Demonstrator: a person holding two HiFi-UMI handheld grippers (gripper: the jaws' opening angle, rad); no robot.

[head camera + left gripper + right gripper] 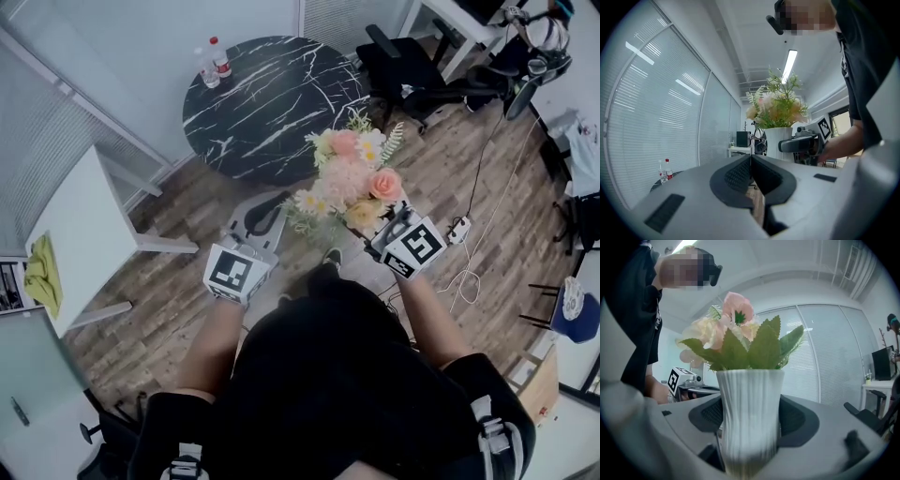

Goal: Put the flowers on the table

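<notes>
Briefly: the left tool has its jaws pressed together with nothing between them, and it hangs just left of the bouquet over the wooden floor. The flowers sit in a white ribbed vase. The vase stands upright, with its long axis vertical, and is carried off the floor. The right tool is clamped on the vase body from both sides, with blooms and leaves rising above the jaws.

The key relation is that the round black marbled worktop lies ahead of the vase and slightly to the person's left, with its near edge just beyond the blooms in the head view. Two bottles stand at its far left rim, well apart from that near edge.

My read is that the vase needs to go forward and a bit left, then down, staying upright. Only the right tool carries it, and the left could steady it.
</notes>
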